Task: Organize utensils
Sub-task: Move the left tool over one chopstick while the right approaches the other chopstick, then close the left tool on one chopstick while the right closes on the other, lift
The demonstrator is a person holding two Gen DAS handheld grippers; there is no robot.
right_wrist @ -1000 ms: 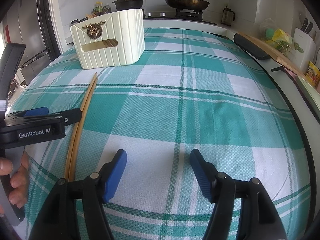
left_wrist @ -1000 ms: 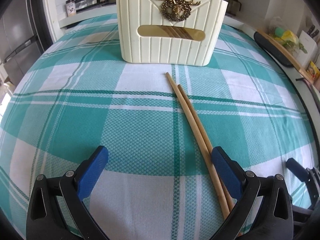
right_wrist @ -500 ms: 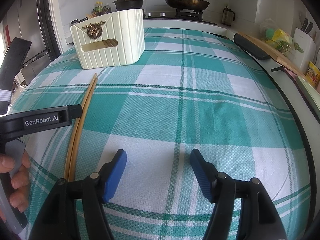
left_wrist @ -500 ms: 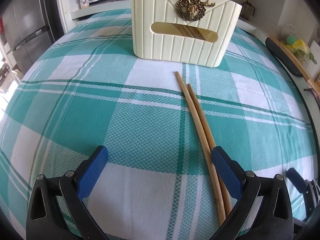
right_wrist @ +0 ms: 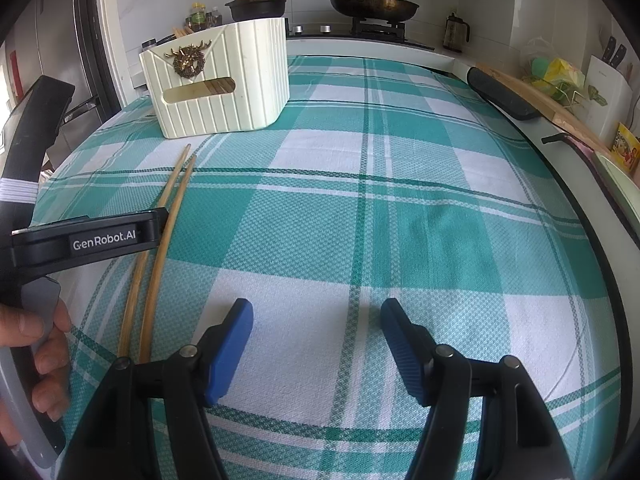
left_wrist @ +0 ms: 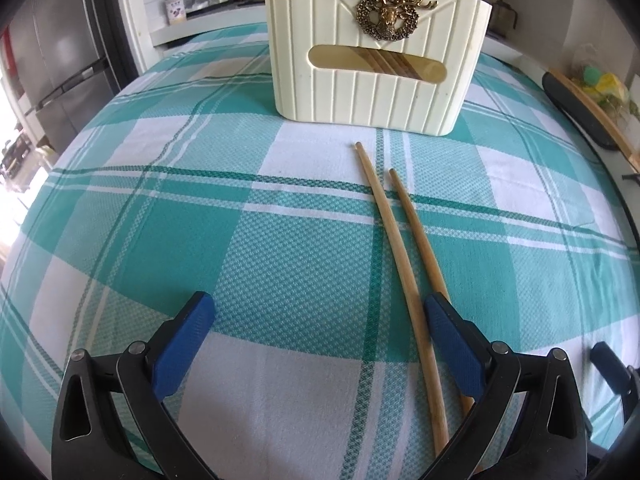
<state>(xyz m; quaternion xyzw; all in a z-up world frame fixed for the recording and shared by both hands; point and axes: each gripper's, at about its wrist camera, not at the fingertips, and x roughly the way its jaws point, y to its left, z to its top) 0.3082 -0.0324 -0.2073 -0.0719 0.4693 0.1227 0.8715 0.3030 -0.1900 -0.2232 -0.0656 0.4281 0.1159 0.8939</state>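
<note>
Left gripper (left_wrist: 316, 332) spread wide above the checked cloth (left_wrist: 280, 264).
Two chopsticks (left_wrist: 404, 256) lie before the cream holder (left_wrist: 376, 68), near ends beside its right finger.

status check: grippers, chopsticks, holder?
Left gripper open, right gripper open, both empty. Two chopsticks flat on the tablecloth, beside the left's right finger. Holder upright beyond, path unblocked.

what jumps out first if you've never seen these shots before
The cream ribbed utensil holder with its brass stag emblem stands at the far end of the teal plaid tablecloth. Two wooden chopsticks lie loose in front of it, running back under the left tongs, which are open. The right tongs are open over bare cloth.
</note>
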